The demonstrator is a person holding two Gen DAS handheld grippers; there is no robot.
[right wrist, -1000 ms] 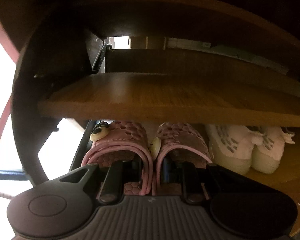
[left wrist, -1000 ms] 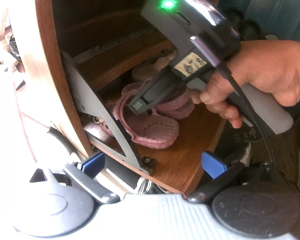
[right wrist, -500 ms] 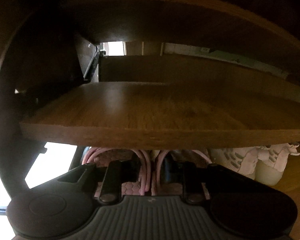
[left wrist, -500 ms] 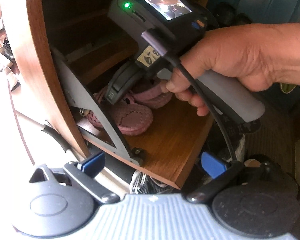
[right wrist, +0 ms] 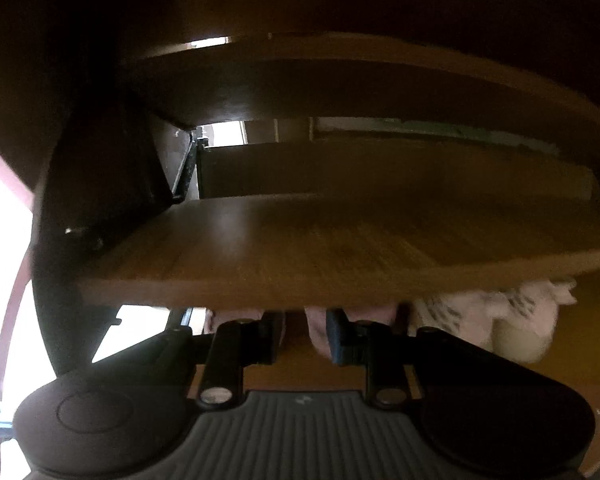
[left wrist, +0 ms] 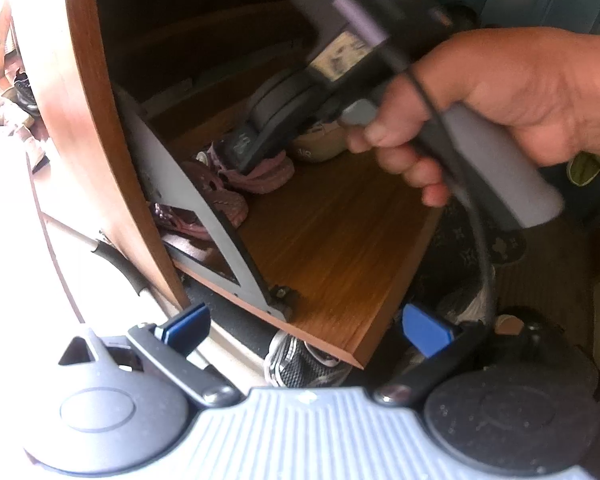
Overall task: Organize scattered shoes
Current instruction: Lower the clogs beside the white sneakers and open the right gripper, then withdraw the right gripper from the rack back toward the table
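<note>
Inside the rack, the right gripper [right wrist: 306, 338] stands parted and empty by the pink sandals [left wrist: 256, 176] paired beside white sneakers [right wrist: 512, 320] on the wooden shelf [left wrist: 332, 232], the left gripper [left wrist: 304, 328] hangs wide and empty, and a grey sneaker [left wrist: 304, 364] lies below, seemingly unsorted

Pink perforated sandals [left wrist: 260, 172] and a whitish sneaker [right wrist: 500, 320] sit on brown wood-grain shelf [left wrist: 332, 240] boards.
</note>
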